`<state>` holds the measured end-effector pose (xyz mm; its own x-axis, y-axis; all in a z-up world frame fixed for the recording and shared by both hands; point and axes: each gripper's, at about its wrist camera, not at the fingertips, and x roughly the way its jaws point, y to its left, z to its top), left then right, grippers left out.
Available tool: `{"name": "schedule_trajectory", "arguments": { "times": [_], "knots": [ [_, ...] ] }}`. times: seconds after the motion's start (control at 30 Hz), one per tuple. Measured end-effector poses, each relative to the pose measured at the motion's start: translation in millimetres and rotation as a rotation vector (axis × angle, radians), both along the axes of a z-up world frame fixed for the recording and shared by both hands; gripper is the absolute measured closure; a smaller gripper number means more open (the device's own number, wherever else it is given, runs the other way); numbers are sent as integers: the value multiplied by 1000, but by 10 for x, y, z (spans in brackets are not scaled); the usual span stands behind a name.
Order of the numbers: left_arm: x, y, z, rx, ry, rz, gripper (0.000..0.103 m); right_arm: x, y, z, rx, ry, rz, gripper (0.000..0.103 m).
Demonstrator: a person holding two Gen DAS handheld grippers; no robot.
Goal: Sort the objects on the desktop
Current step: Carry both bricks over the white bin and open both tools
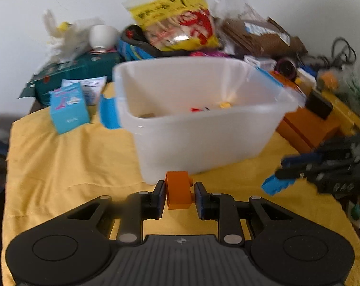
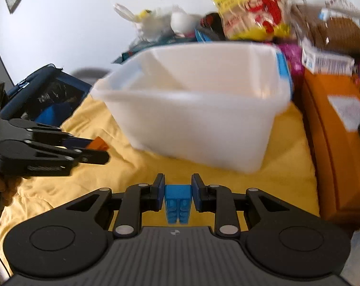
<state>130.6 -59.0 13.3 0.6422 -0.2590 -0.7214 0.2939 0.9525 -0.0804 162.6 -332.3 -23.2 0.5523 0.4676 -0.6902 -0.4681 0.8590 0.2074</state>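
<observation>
While both grippers carried a block each, the scene read as follows.

Left gripper: the left gripper (image 1: pixel 178 194) was clamped on an orange block (image 1: pixel 178 189), pads pressed to its two sides, held above the yellow cloth (image 1: pixel 61 166) just in front of the bin.

Right gripper: the right gripper (image 2: pixel 177 194) was closed on a blue studded brick (image 2: pixel 177 203), studs facing the camera, likewise held above the cloth and short of the bin's near wall.

Bin: a translucent white plastic bin (image 1: pixel 203 128) with blue side latches stood on the cloth-covered counter, open at the top; both grippers pointed towards it.

Already sorted: through the rim, a few small pieces showed on the bin floor, one yellow, one red and one pale round one, too blurred to name further.

Cloth: no other loose blocks were visible on the cloth in either view; a small blue carton (image 1: pixel 68 109) stood at its left edge.

Background clutter: behind the bin lay a yellow snack bag (image 1: pixel 177 19), a white cup (image 1: pixel 102 35), a green box (image 1: pixel 80 71), cardboard, and an orange box (image 2: pixel 334 143) at the right.

Progress: judged partway to late; some pieces were in, two were in hand and not yet dropped.

Remaining: both blocks needed carrying over the rim and releasing; whether the carton and the clutter behind belonged to the sort could not be told.
</observation>
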Motion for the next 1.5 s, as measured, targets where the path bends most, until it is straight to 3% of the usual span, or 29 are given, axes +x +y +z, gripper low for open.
{"name": "schedule_trajectory", "arguments": {
  "times": [0.13, 0.23, 0.3, 0.37, 0.6, 0.7, 0.77, 0.8, 0.93, 1.1, 1.3, 1.5],
  "knots": [
    [80, 140, -27, -7, 24, 35, 74, 33, 53, -186, -74, 29, -12, 72],
    [10, 173, -70, -20, 46, 35, 74, 0, 23, -454, -135, 99, -35, 59],
    [-16, 178, -100, -15, 53, 30, 74, -60, -15, -588, -150, 117, -50, 58],
    [-25, 164, -124, -15, 59, 26, 74, -76, -54, -633, -129, 123, -61, 50],
    [-61, 59, -109, -9, 56, 1, 74, -107, 131, -583, -128, 71, 0, 45],
    [-75, 26, -116, -3, 58, -8, 74, -129, 230, -692, -184, 91, 21, 49],
    [-85, 10, -117, -2, 59, -10, 74, -114, 237, -738, -197, 107, 31, 75],
    [-85, 10, -106, -5, 60, -8, 74, -127, 221, -723, -192, 102, 27, 75],
    [-55, 17, 57, -57, 52, 11, 74, -182, 163, -501, -134, 62, 33, 75],
    [124, -71, 452, -65, -8, 0, 74, -153, 98, 85, -57, -15, 44, 75],
    [569, -188, 918, -54, -45, 12, 74, 280, 30, 758, 35, -79, -21, 75],
    [1050, -267, 1137, -9, -18, 25, 74, 732, 90, 1057, 29, -67, -58, 75]
  ]
}}
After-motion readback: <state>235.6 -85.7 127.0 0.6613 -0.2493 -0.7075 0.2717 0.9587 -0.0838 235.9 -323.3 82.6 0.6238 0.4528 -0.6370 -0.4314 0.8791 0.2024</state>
